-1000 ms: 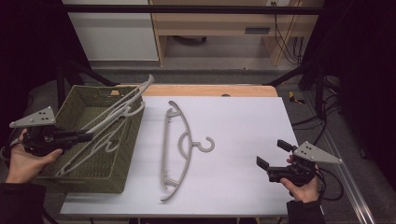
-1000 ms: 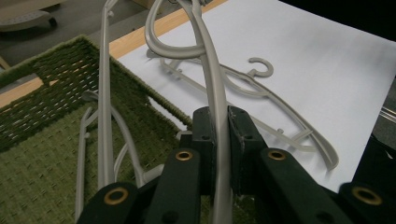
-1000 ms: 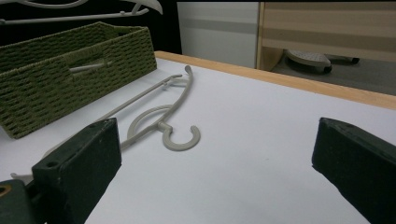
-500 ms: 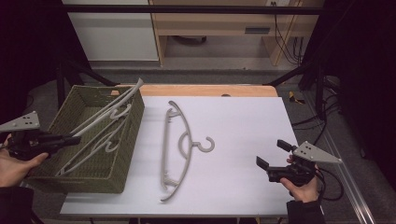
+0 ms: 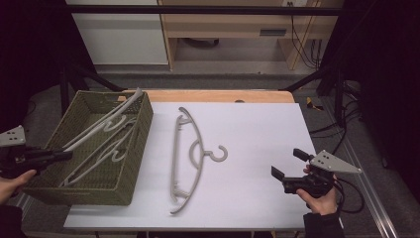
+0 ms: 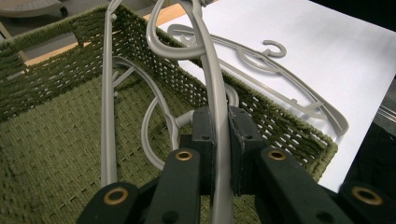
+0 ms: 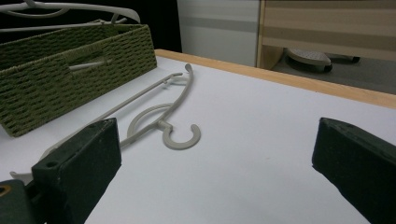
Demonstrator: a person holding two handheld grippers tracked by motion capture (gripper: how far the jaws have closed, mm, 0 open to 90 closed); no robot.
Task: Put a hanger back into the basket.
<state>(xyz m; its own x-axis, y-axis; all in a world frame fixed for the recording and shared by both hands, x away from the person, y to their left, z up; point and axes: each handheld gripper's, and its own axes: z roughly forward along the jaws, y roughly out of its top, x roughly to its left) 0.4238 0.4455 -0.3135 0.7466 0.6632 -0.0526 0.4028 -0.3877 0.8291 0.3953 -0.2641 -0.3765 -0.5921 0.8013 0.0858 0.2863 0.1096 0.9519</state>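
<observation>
Basket [image 6: 56,154]: woven olive-green fibre, coarse and matt, weave open along the walls. Hanger in the left tool [image 6: 219,140]: grey plastic, smooth, faint sheen on the curved bar [image 6: 210,70]. Tool pads [image 6: 205,135]: black, matt, slightly grainy, with brass-coloured rivets on the arms. Hanger on the worktop [image 5: 190,153]: same grey plastic, dull finish. Worktop [image 5: 257,134]: smooth white matt sheet, pale wood edge [image 5: 223,95] at the far side. Right tool [image 5: 289,166]: black matt blocks; grey plate [image 5: 334,162], flat, metal-looking.
</observation>
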